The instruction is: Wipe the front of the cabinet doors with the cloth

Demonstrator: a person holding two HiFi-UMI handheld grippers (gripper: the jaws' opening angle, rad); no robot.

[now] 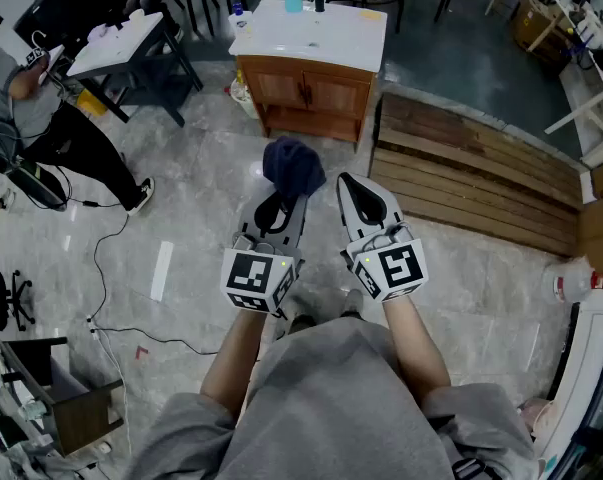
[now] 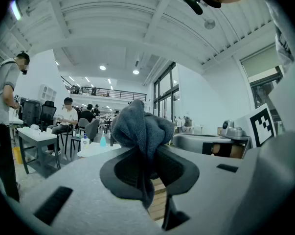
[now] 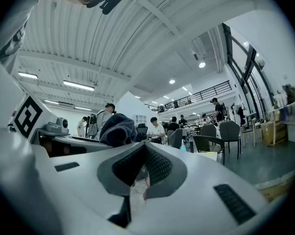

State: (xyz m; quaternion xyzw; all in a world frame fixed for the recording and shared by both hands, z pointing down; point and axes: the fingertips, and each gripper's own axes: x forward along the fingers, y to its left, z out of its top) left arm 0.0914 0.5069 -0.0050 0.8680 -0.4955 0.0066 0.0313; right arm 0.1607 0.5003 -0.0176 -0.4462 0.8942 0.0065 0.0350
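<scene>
Jaws of our left gripper [image 1: 284, 200] clamped a bunched dark-blue cloth [image 1: 293, 165] in the head view; our right gripper [image 1: 350, 181], just beside, held nothing. Open grey stone floor [image 1: 201, 188] separated the cloth from the white-topped brown wooden cabinet [image 1: 311, 93]. Through the left gripper view, cloth folds hid the jaw tips. Through the right gripper view, the jaws met empty, the cloth partly hidden at left.
</scene>
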